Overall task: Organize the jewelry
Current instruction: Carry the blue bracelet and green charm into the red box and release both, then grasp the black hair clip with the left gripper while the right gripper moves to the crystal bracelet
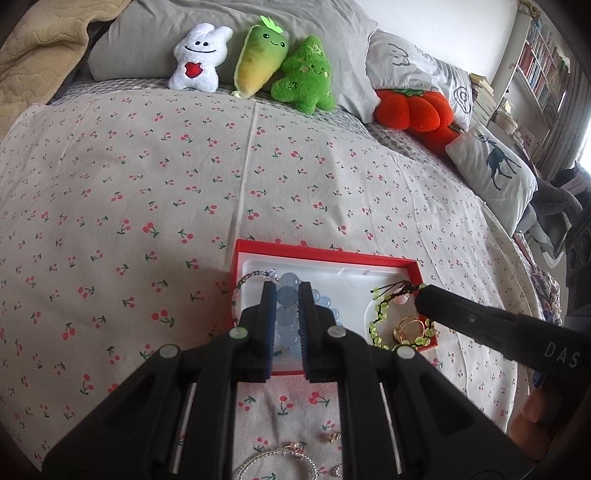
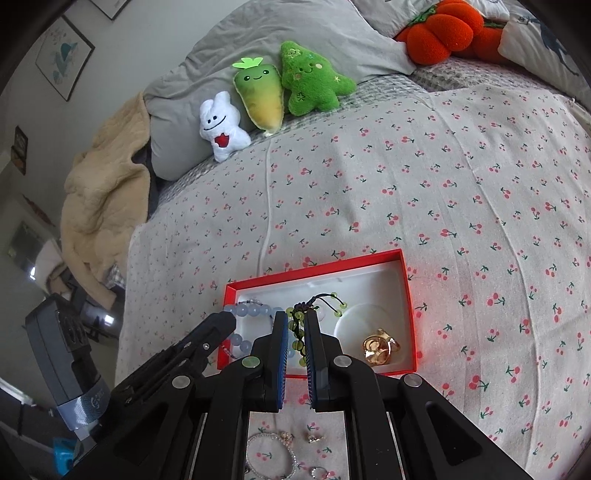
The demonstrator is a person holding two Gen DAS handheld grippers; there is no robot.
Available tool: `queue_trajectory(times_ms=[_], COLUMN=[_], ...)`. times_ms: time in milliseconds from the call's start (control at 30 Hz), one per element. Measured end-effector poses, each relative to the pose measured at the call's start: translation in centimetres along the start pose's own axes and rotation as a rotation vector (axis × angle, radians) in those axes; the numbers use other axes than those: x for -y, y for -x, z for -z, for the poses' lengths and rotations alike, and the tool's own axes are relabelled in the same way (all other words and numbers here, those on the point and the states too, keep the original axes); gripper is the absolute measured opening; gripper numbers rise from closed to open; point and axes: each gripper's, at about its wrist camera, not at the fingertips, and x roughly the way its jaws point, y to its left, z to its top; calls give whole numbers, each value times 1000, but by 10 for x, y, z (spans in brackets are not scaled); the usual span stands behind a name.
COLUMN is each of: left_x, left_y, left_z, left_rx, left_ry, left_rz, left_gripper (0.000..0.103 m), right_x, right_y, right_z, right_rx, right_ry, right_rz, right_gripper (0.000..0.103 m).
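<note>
A home bedroom, bed (image 1: 147, 184) under cherry-print sheet, grey pillows (image 1: 229, 33), plush toys (image 1: 201, 57) in a row, bookshelf (image 1: 539, 66), framed pictures (image 2: 64, 57) on wall

Both fisheye views are taken close above the red tray (image 1: 325, 254) (image 2: 317, 267), angled steeply down along each gripper's fingers toward the plush toys (image 1: 299, 77) (image 2: 314, 81); tray and bedspread (image 1: 147, 166) (image 2: 461, 184) are shared.

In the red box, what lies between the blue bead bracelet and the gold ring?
The green bead bracelet on its dark cord lies between the blue bead bracelet and the gold ring in the red box; the right wrist view shows it best.
</note>
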Motion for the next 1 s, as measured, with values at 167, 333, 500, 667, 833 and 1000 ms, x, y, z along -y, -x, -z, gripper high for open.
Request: queue_trajectory(times_ms=[167,333,500,667,833,1000], left_x=[4,7,14,23,19,10], left_y=[1,4,10,22,36,44], left_z=[2,2,3,9,18,31], left_rx=[-7,-12,-27,-34,-64,-104], left_ry=[-27,-54,-75,-116,-118,-115], left_rz=[-17,-31,-36,-64,-89,-119], left_gripper=[13,13,26,48,69,80], right_x=[0,18,26,16,6,2], right_y=[-9,-12,-4,11,25,33], right_z=[1,-1,-4,0,12,26], right_rx=[-3,17,19,23,17,2], right_ry=[36,67,46,91,148,171], right_rz=[67,167,154,161,176,180], right_gripper=[9,11,19,21,36,56])
